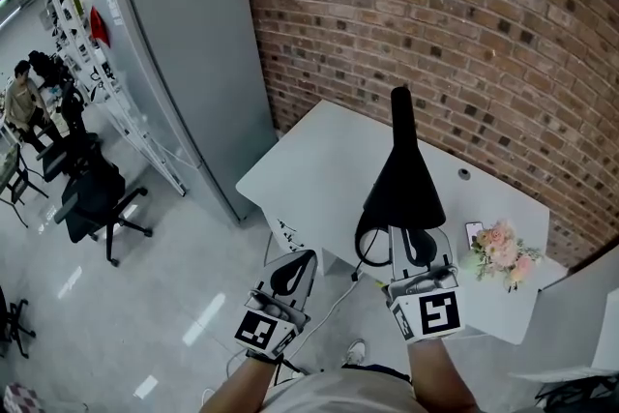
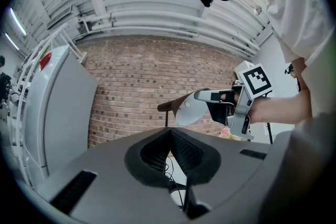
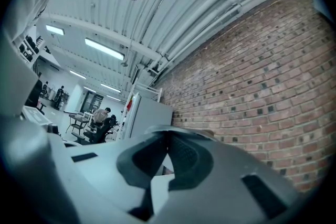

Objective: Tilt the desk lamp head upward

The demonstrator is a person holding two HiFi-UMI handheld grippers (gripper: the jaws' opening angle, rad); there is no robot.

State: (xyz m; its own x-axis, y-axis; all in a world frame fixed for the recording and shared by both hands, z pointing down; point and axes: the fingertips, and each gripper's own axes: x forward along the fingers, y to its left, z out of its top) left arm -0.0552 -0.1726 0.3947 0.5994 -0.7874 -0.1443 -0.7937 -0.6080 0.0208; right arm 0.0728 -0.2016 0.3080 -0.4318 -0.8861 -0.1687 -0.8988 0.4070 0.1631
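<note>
On the white desk (image 1: 309, 169) stands the desk lamp; its black cone head (image 1: 401, 179) hangs over the front edge, with the stem rising behind it. My right gripper (image 1: 411, 237) is shut on the lower rim of that head. The left gripper view shows this from the side: the right gripper (image 2: 212, 97) clamps the pale inner shade of the lamp head (image 2: 188, 110). In the right gripper view the jaws (image 3: 168, 136) meet on the shade's rim. My left gripper (image 1: 308, 258) is shut on nothing, low and left of the desk, off its edge (image 2: 170, 134).
A pink flower bunch (image 1: 503, 251) and a small flat item (image 1: 474, 232) lie at the desk's right. A brick wall (image 1: 464, 34) backs the desk. A grey cabinet (image 1: 193, 63) stands to the left, an office chair (image 1: 97, 198) beyond it. A cable (image 1: 329, 314) hangs below the desk.
</note>
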